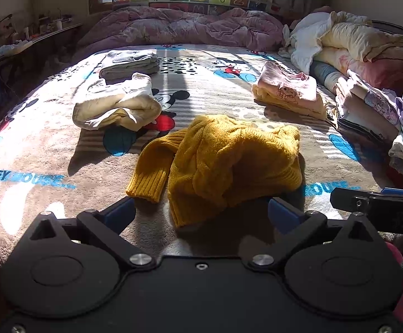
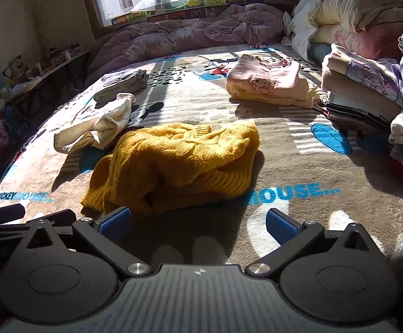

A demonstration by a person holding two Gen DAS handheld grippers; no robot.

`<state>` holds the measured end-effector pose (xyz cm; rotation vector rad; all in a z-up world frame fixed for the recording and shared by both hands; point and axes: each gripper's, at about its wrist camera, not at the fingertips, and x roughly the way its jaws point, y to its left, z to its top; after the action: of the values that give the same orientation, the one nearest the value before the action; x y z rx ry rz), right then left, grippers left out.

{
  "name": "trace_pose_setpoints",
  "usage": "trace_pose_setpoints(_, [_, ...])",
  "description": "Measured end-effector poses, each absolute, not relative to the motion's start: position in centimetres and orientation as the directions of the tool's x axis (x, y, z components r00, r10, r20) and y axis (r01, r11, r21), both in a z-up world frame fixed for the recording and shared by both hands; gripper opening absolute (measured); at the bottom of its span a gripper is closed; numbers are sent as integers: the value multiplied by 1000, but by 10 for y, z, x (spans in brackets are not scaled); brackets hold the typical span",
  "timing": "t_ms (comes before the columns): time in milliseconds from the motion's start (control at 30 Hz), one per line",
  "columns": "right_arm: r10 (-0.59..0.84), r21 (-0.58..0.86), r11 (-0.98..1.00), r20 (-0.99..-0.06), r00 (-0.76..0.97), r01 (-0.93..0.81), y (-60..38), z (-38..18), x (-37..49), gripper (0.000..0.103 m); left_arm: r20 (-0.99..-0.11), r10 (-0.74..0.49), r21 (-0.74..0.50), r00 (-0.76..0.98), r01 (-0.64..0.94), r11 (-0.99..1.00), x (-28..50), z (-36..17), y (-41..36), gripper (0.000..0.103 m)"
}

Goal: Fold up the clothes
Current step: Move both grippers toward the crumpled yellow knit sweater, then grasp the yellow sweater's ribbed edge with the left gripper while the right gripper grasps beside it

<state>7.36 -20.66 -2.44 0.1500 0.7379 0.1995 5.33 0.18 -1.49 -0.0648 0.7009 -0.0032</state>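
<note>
A mustard-yellow knit sweater (image 1: 223,163) lies crumpled on the Mickey Mouse blanket (image 1: 48,149), one sleeve stretched toward the left. It also shows in the right wrist view (image 2: 179,166). My left gripper (image 1: 200,216) is open and empty, just short of the sweater's near hem. My right gripper (image 2: 198,224) is open and empty, just short of the sweater's near edge. The right gripper's body shows at the right edge of the left wrist view (image 1: 379,205).
A crumpled cream garment (image 1: 118,105) lies left of the sweater. Folded grey clothes (image 1: 130,63) sit behind it. A folded pink and yellow stack (image 1: 290,91) is at the right. Piles of clothes (image 1: 382,111) and bedding (image 1: 354,41) line the right side. A purple quilt (image 1: 184,27) lies under the window.
</note>
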Motion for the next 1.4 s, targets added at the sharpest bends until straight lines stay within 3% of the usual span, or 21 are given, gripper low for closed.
trace_pose_setpoints(333, [286,292,949,-625,727,-122,-224,-29,77,102,-585,-84,-118,806,18,993,67,-15,19,103])
trace_pose_setpoints(533, [383,445,888,-577,722,-115,-240,-50,95,102,-641,-97,-94,761,48,994,101,-28,31,103])
trace_pose_setpoints(900, [469,577,808,-502,726,-123,-265,-90,171,102,-666,-197,-150,720,129,980,208,-36,60,101])
trace_pose_setpoints(1100, [448,593,803,-536,716,-58,-284,-107,225,102,-709,-303,-216,636,213,953,299,-48,62,72])
trace_pose_setpoints(1233, [447,607,794,-539,714,-39,-296,-120,265,102,-743,-354,-229,567,282,932,352,-59,49,67])
trace_pose_setpoints(1300, [450,615,787,-521,725,-47,-302,-126,280,94,-761,-376,-230,528,322,919,372,-64,41,67])
trace_pose_setpoints(1400, [426,582,811,-512,745,-63,-305,-130,299,91,-794,-401,-238,457,373,897,400,-75,28,66])
